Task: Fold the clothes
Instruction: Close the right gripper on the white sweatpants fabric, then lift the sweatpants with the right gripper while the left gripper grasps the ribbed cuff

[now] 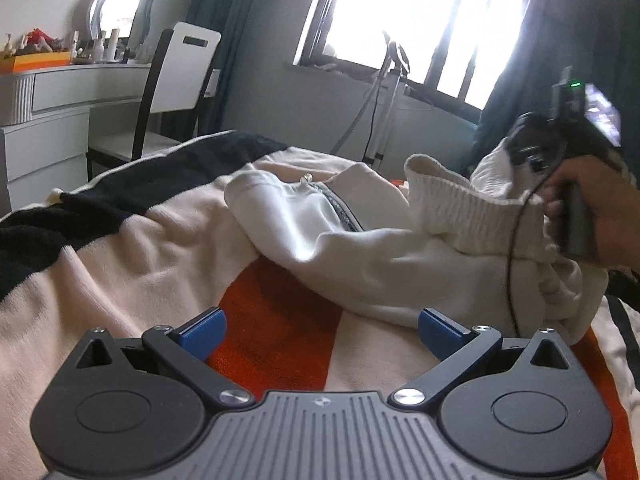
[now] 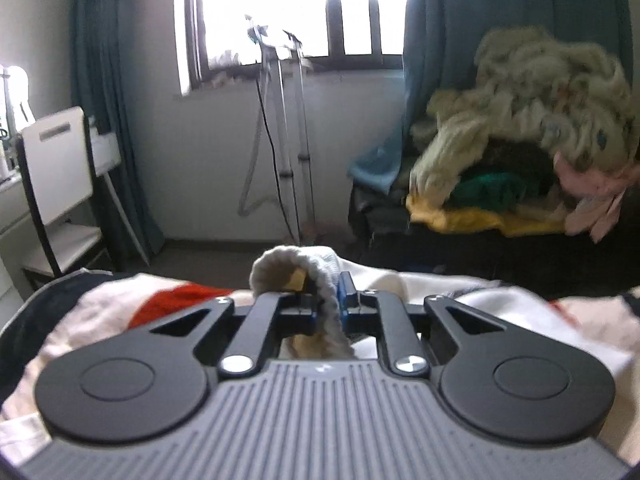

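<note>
white zip jacket (image 1: 344, 236) lies ahead-right of my spread left hand-held gripper (image 1: 320, 334).
my right hand-held gripper (image 2: 326, 304) pinches its ribbed hem (image 2: 320, 280), so it is nearer.

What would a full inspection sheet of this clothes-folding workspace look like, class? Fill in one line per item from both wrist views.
Surface: bed blanket with cream, black and orange stripes, rumpled.
Job's things: white zip jacket lying crumpled on the blanket; its ribbed hem lifted off the bed.
Clutter: heap of clothes on a dark seat beyond the bed.
Grippers: left gripper open, holding nothing, above the blanket; right gripper shut on the ribbed hem.
Cables: thin black cable hanging from the right gripper across the jacket.
Surroundings: window, teal curtains, white chair, dressing table.
</note>
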`<state>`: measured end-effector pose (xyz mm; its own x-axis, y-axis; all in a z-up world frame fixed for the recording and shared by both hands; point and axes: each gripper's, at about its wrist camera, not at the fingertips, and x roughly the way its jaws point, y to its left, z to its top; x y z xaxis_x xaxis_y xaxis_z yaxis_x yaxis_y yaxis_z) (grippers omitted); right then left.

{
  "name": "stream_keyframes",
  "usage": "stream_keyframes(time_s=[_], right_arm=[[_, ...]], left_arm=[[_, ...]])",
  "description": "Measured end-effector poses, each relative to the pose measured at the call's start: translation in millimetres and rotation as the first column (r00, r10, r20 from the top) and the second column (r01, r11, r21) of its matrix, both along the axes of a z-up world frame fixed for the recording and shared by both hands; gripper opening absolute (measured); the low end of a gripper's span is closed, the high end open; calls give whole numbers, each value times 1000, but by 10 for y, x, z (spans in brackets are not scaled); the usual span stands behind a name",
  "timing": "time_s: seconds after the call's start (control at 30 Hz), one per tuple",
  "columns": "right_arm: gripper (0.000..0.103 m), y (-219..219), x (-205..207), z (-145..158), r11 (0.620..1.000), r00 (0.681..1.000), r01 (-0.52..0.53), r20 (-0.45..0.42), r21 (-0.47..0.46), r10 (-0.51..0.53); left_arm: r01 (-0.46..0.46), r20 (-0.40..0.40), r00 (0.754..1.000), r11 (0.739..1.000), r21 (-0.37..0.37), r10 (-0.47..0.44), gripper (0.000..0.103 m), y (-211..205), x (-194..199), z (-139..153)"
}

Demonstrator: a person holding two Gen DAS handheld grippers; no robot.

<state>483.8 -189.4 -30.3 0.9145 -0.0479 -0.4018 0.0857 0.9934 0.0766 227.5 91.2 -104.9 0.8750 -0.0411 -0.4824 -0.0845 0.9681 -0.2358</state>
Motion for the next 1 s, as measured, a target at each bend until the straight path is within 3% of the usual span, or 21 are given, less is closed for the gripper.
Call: stream_keyframes(time_s=[0.27,0.5,0.6,0.73,0.83,0.93,1.0], right_arm=[[13,-623,-1617,235,991,997,4,76,134,-14],[11,-1211,-3135,397,968,991,1,130,253,-35],[11,-1428,-3737,210,952,993,23,104,305,-58],[11,-1694,-4348,34,862,990,61,82,503,-118],[11,-1817,-4626,-141,794,986,127,12,595,-167],[11,-1859,-4671,-291,765,982,186,-80,616,-173],[11,-1892,-4652,-310,753,980,197,-96,628,-177]], left_arm=[[10,73,997,998,56,-14,103,-147,-218,189],[68,134,987,987,144,-87,103,-429,-545,325],[97,117,986,983,155,-116,103,-552,-698,384],[164,97,978,970,177,-183,103,-753,-1007,445],[211,85,969,953,218,-234,103,-924,-1236,473],[260,71,954,924,280,-290,103,-1092,-1377,455],[297,50,943,901,317,-328,103,-1207,-1423,416]])
